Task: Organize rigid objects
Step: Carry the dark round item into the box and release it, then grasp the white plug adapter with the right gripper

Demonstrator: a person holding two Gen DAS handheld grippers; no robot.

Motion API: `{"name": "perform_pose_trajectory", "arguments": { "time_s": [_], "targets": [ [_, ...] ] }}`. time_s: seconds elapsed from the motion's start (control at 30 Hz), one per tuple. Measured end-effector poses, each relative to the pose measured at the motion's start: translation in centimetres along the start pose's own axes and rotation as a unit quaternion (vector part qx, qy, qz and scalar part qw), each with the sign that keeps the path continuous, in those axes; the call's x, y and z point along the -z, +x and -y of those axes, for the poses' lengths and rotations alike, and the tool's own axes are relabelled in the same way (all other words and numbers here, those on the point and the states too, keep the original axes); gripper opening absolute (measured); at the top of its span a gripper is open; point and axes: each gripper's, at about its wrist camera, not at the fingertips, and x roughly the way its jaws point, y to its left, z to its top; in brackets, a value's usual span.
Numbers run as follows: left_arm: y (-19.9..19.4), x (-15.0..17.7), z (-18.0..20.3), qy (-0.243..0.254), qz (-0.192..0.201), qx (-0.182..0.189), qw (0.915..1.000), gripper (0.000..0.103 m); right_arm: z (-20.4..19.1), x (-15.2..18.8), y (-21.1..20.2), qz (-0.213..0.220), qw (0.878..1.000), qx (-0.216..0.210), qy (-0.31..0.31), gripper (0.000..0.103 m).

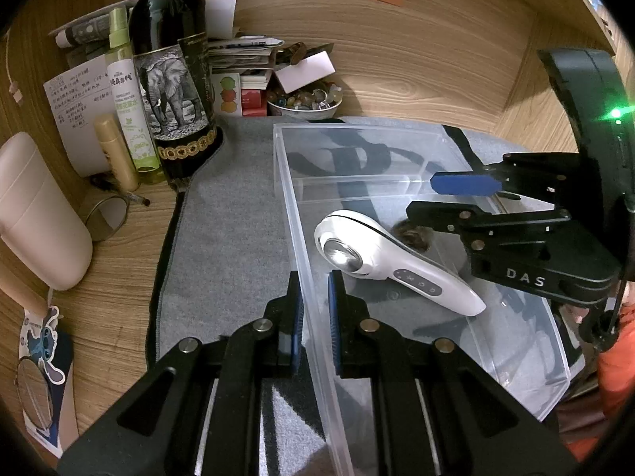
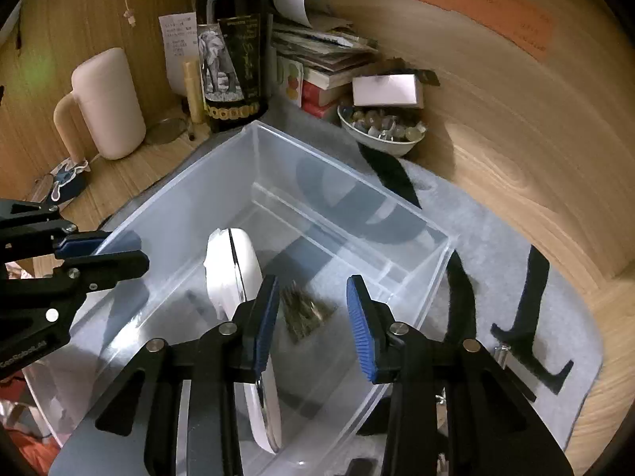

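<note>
A clear plastic bin (image 1: 397,150) is set on a grey mat (image 1: 226,214) over a wooden desk (image 1: 119,238) enclosed by wood panels. A white handheld device (image 1: 381,254) lies inside the bin. The bin's near wall is clamped by the left gripper (image 1: 315,297); the right gripper (image 2: 311,317), marked "DAS", is spread open above the bin. An elephant is printed on the bottle (image 1: 170,79) label.

"DAS" on right gripper (image 1: 468,194), seemingly

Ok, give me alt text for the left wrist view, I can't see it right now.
The left hand-held gripper clamps the near wall of a clear plastic bin on a grey mat. Inside lies a white handheld device; the right hand-held gripper reaches in above it.
</note>
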Motion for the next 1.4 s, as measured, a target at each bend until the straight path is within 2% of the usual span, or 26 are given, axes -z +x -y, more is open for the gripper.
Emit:
{"name": "perform_pose_trajectory", "arguments": {
  "time_s": [0.2, 0.33, 0.67, 0.77, 1.03, 1.4],
  "targets": [
    [0.0, -0.1, 0.0, 0.001, 0.000, 0.000, 1.0000, 0.011, 0.2, 0.0, -1.8, 0.029, 1.000, 0.009, 0.001, 0.042],
    [0.0, 0.0, 0.0, 0.001, 0.000, 0.000, 1.0000, 0.011, 0.7, -0.1, -3.6, 0.055, 0.998, 0.011, 0.011, 0.051],
    [0.0, 0.0, -0.1, 0.001, 0.000, 0.000, 1.0000, 0.011, 2.5, 0.1, -8.4, 0.111, 0.992, 0.050, 0.022, 0.052],
    [0.0, 0.0, -0.1, 0.001, 0.000, 0.000, 1.0000, 0.011, 3.8, 0.7, -9.3, 0.119, 0.990, 0.064, 0.034, 0.056],
    [0.0, 0.0, -0.1, 0.001, 0.001, 0.000, 1.0000, 0.011, 7.5, 3.6, -9.6, 0.093, 0.988, 0.087, 0.083, 0.058],
    [0.0, 0.0, 0.0, 0.001, 0.001, -0.001, 1.0000, 0.011, 9.4, 9.0, -7.2, 0.034, 0.987, 0.089, 0.131, 0.058]
  ]
}}
